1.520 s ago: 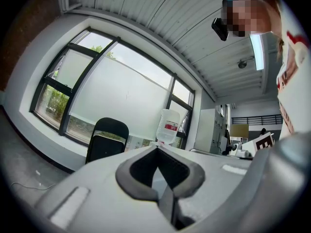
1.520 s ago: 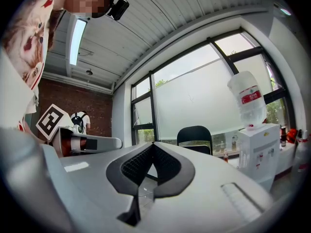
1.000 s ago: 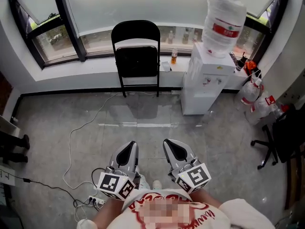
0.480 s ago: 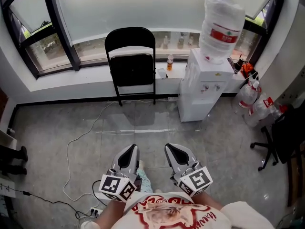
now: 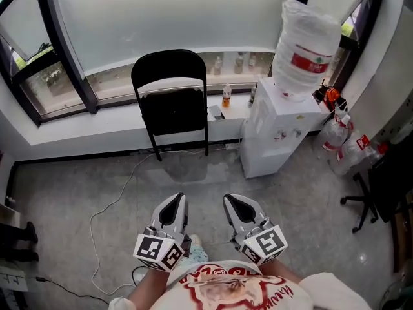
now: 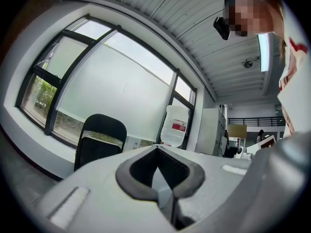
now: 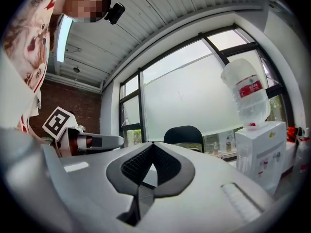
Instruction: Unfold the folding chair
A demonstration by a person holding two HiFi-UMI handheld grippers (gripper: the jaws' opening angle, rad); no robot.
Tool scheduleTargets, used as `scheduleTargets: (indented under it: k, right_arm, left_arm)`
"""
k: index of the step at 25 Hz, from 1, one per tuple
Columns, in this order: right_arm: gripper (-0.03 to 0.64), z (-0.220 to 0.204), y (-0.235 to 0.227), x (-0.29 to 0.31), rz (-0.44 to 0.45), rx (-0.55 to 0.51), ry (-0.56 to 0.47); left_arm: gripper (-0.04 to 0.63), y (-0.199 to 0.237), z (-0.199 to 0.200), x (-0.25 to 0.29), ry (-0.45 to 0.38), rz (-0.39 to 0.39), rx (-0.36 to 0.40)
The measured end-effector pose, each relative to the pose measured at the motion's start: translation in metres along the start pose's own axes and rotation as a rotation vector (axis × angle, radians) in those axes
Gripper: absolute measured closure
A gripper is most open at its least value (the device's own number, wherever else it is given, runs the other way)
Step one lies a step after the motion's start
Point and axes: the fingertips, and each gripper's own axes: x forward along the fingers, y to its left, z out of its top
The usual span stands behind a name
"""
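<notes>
Your 12 o'clock: folding chair [image 5: 170,95], matt black, slim metal frame. Floor [image 5: 58,186] polished grey, reflective. 1 o'clock: water dispenser [image 5: 274,131], smooth white plastic.

White T-shirt with red print [image 5: 219,290] at six o'clock; grey left gripper [image 5: 174,202] and right gripper [image 5: 236,204] (black-padded) each bear a square-marker cube [image 5: 157,252].

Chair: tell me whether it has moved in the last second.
No. The chair keeps its place beside the dispenser; the whole view shifted, not the chair.
</notes>
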Motion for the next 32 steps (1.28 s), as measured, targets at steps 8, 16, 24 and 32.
scheduleTargets:
  k: [8, 16, 24, 32]
  right_arm:
    - [0.595, 0.005, -0.018, 0.079, -0.029, 0.012, -0.009]
    - [0.595, 0.003, -0.022, 0.131, -0.051, 0.019, -0.006]
    - [0.595, -0.004, -0.034, 0.147, -0.087, 0.034, 0.025]
    - [0.595, -0.002, -0.056, 0.185, -0.05, 0.031, 0.017]
  left_arm:
    - [0.588, 0.06, 0.021, 0.043, 0.022, -0.03, 0.015]
    - [0.589, 0.108, 0.03, 0.066, 0.034, -0.042, 0.013]
    - [0.588, 0.132, 0.031, 0.083, 0.051, -0.054, -0.008]
    - [0.587, 0.156, 0.036, 0.11, 0.034, -0.025, -0.004]
